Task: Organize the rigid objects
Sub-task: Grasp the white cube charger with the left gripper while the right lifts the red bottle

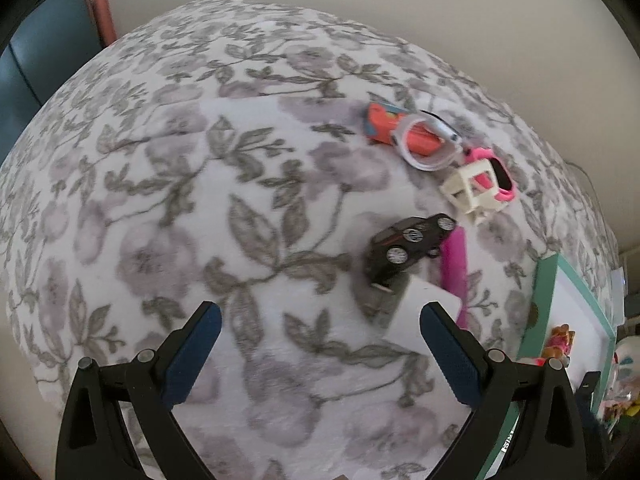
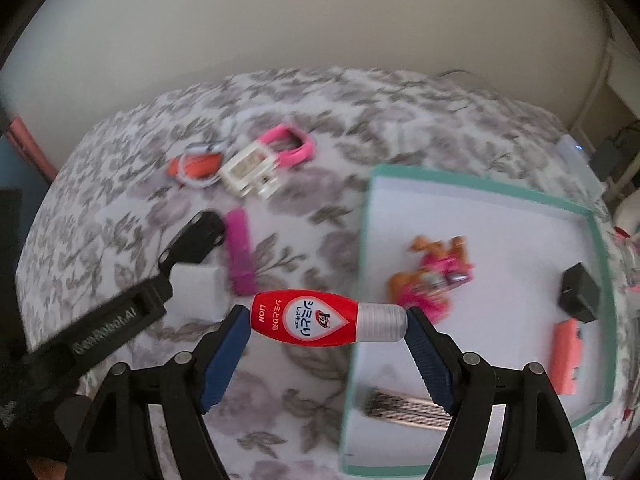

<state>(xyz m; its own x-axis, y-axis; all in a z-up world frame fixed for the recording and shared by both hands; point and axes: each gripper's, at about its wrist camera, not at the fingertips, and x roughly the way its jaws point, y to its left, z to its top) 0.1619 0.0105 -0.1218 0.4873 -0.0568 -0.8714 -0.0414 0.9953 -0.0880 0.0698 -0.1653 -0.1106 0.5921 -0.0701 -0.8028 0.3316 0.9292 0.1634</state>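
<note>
While tilted downward, right gripper (image 2: pixel 327 322) clamping red bottle (image 2: pixel 320 318)

Left gripper (image 1: pixel 320 328) and right gripper (image 2: pixel 328 330): black moulded frames with triangular cut-outs, round silver pivot screws, and ribbed dark blue finger pads (image 2: pixel 224 360). White lettering marks the left gripper's black body, seen from the right wrist.
</note>
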